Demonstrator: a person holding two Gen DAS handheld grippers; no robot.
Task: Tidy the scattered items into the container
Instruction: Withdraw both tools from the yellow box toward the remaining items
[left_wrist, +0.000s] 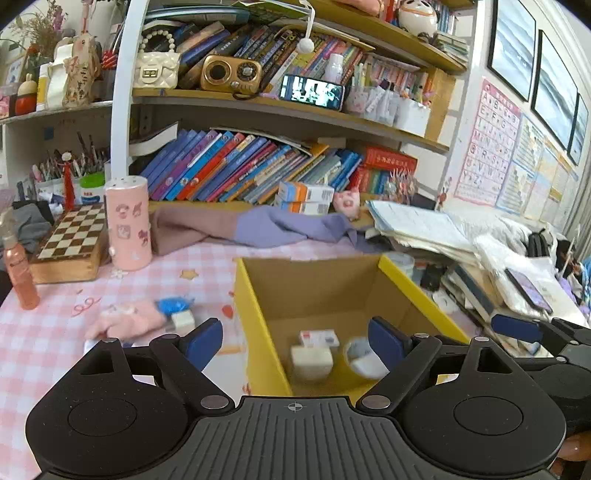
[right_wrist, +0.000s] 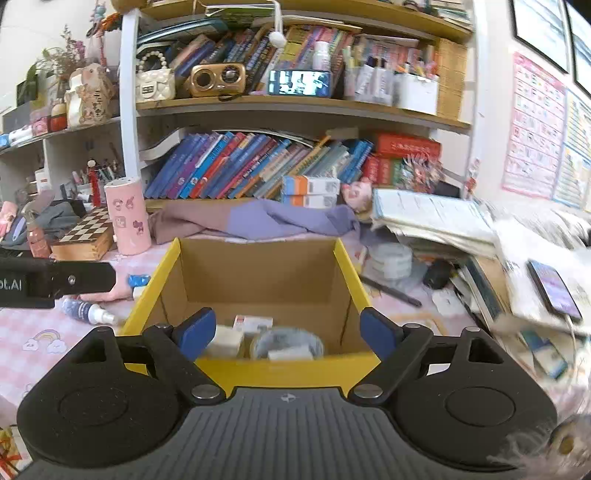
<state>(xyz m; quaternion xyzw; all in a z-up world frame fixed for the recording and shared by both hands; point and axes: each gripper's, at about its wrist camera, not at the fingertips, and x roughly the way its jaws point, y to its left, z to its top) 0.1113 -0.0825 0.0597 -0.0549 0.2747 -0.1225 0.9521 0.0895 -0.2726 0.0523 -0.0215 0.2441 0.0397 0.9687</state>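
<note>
The left claw is seen with its blue pads spread wide and nothing between them; it is positioned over the near left wall of the yellow cardboard box. The right claw is likewise spread apart and empty, held above the box's near rim. Inside the box, a white block, a small red-and-white carton and a roll of tape are lying on the floor of the box, close together. On the pink checked table, left of the box, a pink plush item, a blue wrapped piece and a small white cube are observed just beside one another. A spray bottle is recorded lying on the table, near the box's left wall.
</note>
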